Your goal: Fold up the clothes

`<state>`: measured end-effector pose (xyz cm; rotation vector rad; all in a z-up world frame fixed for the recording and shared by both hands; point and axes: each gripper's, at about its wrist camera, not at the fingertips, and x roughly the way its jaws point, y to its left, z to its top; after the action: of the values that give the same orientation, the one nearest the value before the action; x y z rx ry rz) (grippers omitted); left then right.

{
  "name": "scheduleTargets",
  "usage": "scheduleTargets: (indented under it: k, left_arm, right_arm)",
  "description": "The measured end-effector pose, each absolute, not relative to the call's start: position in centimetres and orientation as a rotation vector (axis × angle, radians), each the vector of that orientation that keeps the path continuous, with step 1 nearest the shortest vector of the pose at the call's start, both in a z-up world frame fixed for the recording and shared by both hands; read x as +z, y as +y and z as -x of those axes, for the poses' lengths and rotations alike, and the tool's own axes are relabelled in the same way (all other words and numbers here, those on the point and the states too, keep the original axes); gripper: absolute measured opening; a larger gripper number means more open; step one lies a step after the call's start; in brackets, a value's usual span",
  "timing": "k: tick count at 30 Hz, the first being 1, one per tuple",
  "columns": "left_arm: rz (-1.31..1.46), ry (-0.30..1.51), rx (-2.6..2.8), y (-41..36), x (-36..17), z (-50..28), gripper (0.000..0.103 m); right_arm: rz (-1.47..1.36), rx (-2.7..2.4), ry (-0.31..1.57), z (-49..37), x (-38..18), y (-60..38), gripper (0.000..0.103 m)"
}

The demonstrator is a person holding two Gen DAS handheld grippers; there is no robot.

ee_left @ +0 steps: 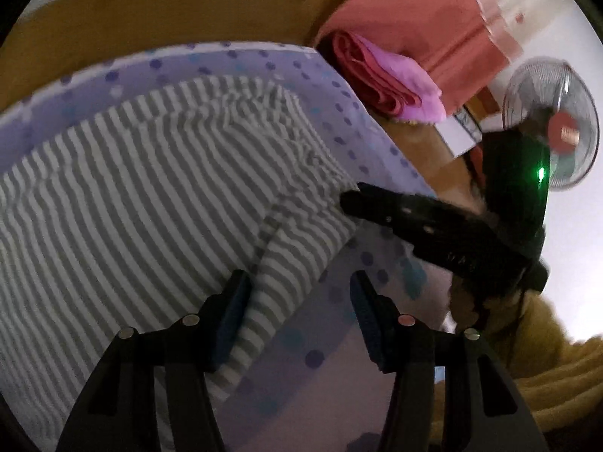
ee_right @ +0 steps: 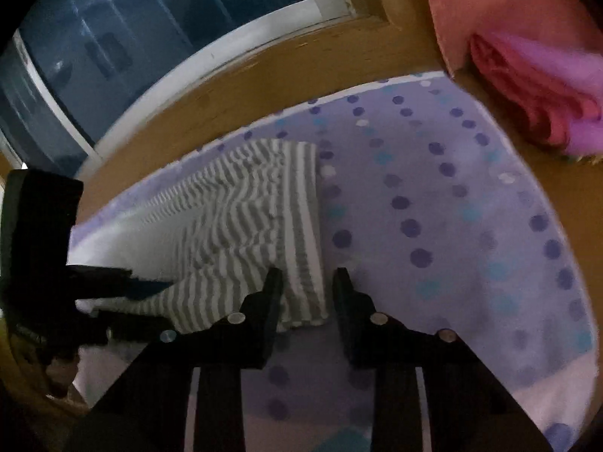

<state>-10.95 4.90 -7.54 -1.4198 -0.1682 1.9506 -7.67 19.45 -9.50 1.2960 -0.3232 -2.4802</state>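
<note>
The grey-and-white striped knit garment (ee_left: 132, 196) lies flat on the lilac polka-dot sheet (ee_right: 452, 226). Both the left gripper (ee_left: 297, 324) and right gripper (ee_right: 307, 301) are spread, each straddling a hem edge. Pinch both layers together, then lift evenly

A polka-dot lavender sheet (ee_right: 452, 207) covers the surface; a folded pink towel (ee_left: 388, 83) lies beside it, a standing fan (ee_left: 554, 120) farther off, a dark window (ee_right: 132, 37) behind

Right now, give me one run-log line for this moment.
left claw: open at striped garment edge | right claw: open at its corner | dotted sheet underneath
</note>
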Motion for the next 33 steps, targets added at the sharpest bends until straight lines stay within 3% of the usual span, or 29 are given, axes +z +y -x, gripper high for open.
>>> scheduleTargets:
  k: [7, 11, 16, 17, 20, 23, 33]
  left_arm:
    - [1.422, -0.276, 1.963, 3.5, -7.8, 9.6, 0.055]
    - [1.404, -0.224, 2.005, 4.1, -7.4, 8.8, 0.059]
    - [1.394, -0.173, 2.042, 5.0, -7.2, 7.7, 0.063]
    - [1.387, -0.178, 2.052, 4.6, -7.0, 7.6, 0.063]
    - [1.364, -0.194, 2.084, 3.5, -6.2, 7.6, 0.063]
    - [1.340, -0.210, 2.115, 2.3, -5.5, 7.6, 0.063]
    - [1.263, -0.281, 2.206, -1.3, -3.5, 8.1, 0.063]
  right_arm:
    - [-1.251, -2.505, -0.254, 6.9, -7.0, 19.9, 0.036]
    - [-1.102, -2.508, -0.264, 8.5, -4.3, 18.3, 0.036]
    - [-1.183, -2.371, -0.176, 14.1, -7.2, 13.5, 0.036]
    - [-1.218, -2.381, -0.157, 15.2, -8.2, 13.1, 0.033]
    - [-1.224, -2.454, -0.149, 17.4, -10.0, 13.5, 0.002]
    - [-1.233, -2.440, -0.216, 17.9, -10.3, 14.4, 0.002]
    - [-1.115, -2.352, -0.104, 15.6, -5.4, 11.8, 0.006]
